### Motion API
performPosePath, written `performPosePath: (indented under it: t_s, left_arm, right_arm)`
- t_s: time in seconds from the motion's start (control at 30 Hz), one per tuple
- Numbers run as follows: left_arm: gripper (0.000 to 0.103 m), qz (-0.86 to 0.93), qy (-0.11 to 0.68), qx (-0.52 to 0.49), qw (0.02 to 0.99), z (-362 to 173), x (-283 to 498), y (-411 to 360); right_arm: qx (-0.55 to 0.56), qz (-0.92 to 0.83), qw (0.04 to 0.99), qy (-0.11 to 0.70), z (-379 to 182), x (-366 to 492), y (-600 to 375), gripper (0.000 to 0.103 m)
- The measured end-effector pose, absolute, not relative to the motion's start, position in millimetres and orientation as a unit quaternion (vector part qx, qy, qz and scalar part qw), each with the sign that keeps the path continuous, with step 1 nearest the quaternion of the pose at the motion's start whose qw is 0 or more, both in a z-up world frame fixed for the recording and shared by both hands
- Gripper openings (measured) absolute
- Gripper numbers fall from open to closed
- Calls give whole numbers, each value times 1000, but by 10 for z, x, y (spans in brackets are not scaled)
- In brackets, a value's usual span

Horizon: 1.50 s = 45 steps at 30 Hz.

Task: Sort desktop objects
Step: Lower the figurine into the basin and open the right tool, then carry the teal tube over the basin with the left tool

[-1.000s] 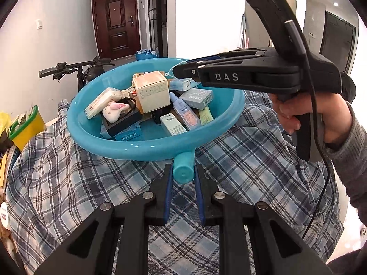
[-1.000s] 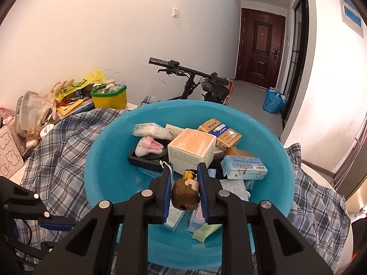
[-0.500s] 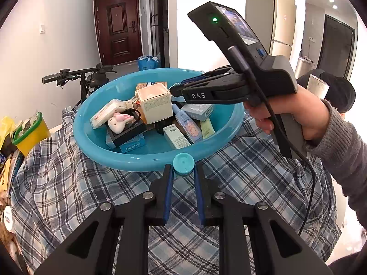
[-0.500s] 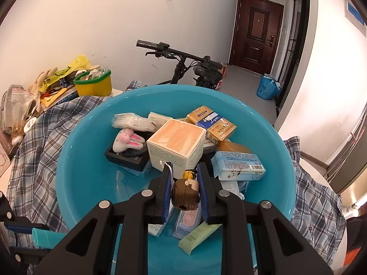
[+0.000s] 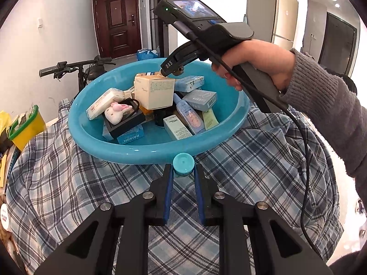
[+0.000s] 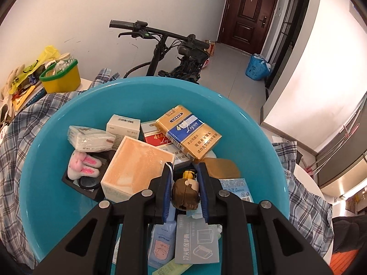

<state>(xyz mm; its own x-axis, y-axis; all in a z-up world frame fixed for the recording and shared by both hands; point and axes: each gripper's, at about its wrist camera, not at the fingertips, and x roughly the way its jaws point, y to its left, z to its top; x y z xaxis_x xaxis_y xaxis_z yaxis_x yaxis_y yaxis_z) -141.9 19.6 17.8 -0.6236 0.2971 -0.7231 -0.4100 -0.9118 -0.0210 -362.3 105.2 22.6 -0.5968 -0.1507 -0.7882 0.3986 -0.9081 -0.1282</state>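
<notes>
Two grippers: each clamped on one small thing, both at the basin
Left gripper: fingers narrow, closed on a teal bottle; only its round cap end shows, facing the camera
Left pose: held low and level over the plaid cloth, fingers aimed forward at the basin's near wall; the bottle sits just short of the rim, and touch cannot be told
Right gripper: fingers narrow, pinching a brown figurine by its head, with a yellow bit showing beyond it
Right pose: in the left view the right hand wraps the grey handle from the right side, sleeve trailing off to the right, the tool tilted down and left so its tip hangs inside the basin, over the cream box
Ahead of right fingers: a gold cigarette pack lying on a red one
Left of right fingers: the cream box's orange top just beside the left finger; further left a bunny toy on a black tray, and a tissue pack
Below right fingers: a grey packet and a blue pouch
Beyond the basin: a bike and a yellow tub at far left
</notes>
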Motion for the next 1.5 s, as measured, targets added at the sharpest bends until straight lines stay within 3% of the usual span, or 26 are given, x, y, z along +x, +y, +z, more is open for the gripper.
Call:
performPosePath:
  t_s: [0.33,0.4,0.47,0.93,1.07,1.5]
  left_arm:
    - [20,898,71,-388,195,155,-1425,158]
    - [20,898,71,-388,196,153,-1425,155]
    - [20,898,71,-388,196,154,-1427,157]
    - [20,897,72,-389,196,151,-1379,176]
    - [20,897,75,-388,195,165,-1361,194]
    - [20,894,80,-391,203,195,-1165,269]
  right_arm:
    - [408,-888,152,150,303,-3558,1099,23]
    - [395,-894,152,146,369,-3493,1126,43]
    - [378,-902,152,139,448,-3389,1178,54]
    - [293,-932,185,108,819,-2441,1512,54]
    - [270,-939,187,103,825,-2119,1625,61]
    - [268,-935,206,104,553,-1569,1714,70]
